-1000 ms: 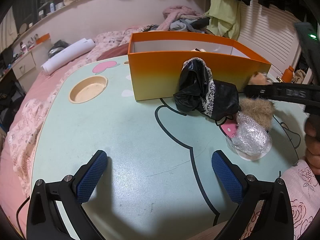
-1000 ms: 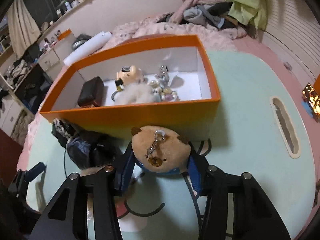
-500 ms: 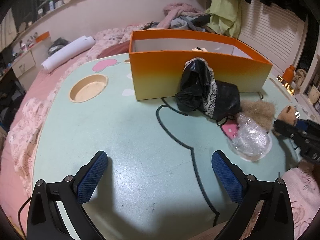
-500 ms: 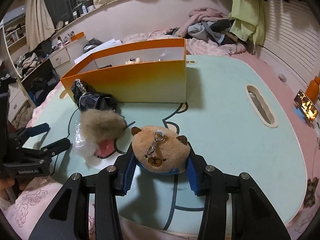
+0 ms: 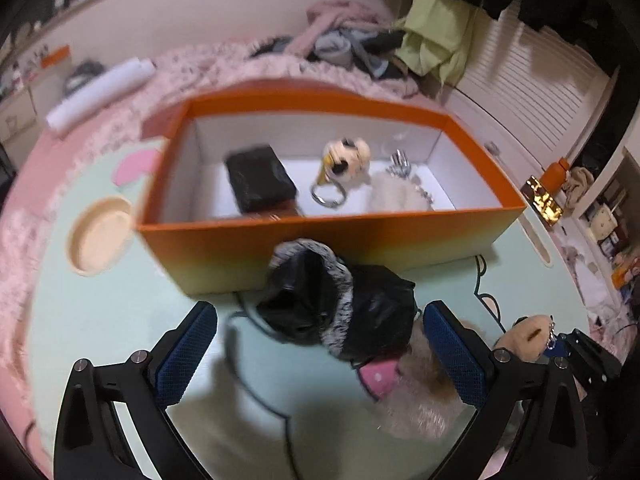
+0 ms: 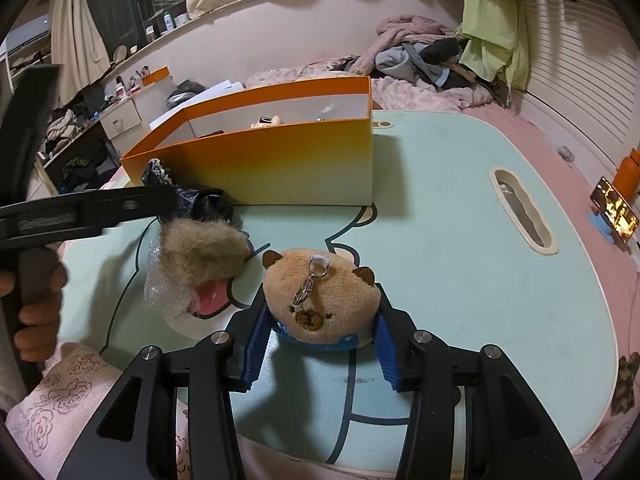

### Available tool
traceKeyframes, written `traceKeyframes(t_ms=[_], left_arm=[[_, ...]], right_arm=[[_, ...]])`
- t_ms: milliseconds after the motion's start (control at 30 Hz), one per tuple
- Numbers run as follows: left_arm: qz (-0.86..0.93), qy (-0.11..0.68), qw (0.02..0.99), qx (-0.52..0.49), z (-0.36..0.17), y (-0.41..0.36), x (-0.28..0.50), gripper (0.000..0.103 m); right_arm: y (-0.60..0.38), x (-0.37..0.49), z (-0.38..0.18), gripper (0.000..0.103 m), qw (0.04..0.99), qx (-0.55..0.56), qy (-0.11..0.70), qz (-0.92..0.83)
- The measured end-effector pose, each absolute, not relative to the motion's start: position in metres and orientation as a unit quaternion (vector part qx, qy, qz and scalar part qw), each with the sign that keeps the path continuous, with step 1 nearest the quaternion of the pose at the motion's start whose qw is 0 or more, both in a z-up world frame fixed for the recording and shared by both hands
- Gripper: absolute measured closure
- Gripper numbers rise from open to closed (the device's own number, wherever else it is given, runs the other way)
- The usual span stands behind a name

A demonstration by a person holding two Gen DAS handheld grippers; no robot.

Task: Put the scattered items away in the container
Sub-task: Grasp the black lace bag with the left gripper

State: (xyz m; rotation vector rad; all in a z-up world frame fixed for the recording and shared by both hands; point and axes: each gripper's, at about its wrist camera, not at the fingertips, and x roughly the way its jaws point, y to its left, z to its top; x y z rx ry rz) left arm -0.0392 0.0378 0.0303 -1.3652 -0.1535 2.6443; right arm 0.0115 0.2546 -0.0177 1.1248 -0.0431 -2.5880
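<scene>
The orange box (image 5: 360, 240) stands on the mint table (image 5: 100, 320) and holds a black pouch (image 5: 260, 182), a cream plush keychain (image 5: 346, 156) and a white fluffy item (image 5: 396, 196). My left gripper (image 5: 320, 348) is open, hovering over a black lace-trimmed bag (image 5: 340, 312) in front of the box. A tan fur pompom (image 6: 200, 252) lies beside it on crinkled plastic (image 6: 164, 292). My right gripper (image 6: 320, 340) is shut on a brown bear plush (image 6: 320, 300), held low over the table's near edge. The box also shows in the right wrist view (image 6: 280, 160).
A round cup recess (image 5: 100, 236) sits in the table left of the box, and a slot (image 6: 524, 212) at the right. A black cable (image 5: 256, 392) trails across the table. A bed with a white roll (image 5: 100, 92) and piled clothes (image 6: 432, 56) lies behind.
My left gripper has moved forward and up, now over the black bag and looking down into the box. My right gripper, still holding the bear, has drawn slightly back from the box.
</scene>
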Motion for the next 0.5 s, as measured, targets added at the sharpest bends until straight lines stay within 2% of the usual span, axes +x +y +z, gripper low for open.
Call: traceKeyframes(t_ms=[33,133,167,267,500], left_arm=[[0.882,-0.055,0.082,-0.461,0.026,0.038,-0.041,0.018],[0.885,-0.054,0.084,-0.455,0.025,0.039,-0.037,0.04],[0.886,-0.059,0.086,-0.452,0.026,0.037,-0.036,0.045],[0.892,-0.058,0.082,-0.441,0.03,0.029,-0.028,0.053],[0.921,-0.066,0.063,-0.38,0.056,0.002,0.013,0.054]], right_arm=[[0.255,0.011,-0.017,0.055,0.159,0.393,-0.015,-0.905],[0.255,0.012,-0.017,0.055,0.16,0.393,-0.017,-0.905],[0.255,0.012,-0.017,0.055,0.16,0.393,-0.018,-0.905],[0.256,0.012,-0.017,0.055,0.16,0.393,-0.018,-0.906],[0.256,0.012,-0.017,0.055,0.16,0.393,-0.018,-0.906]])
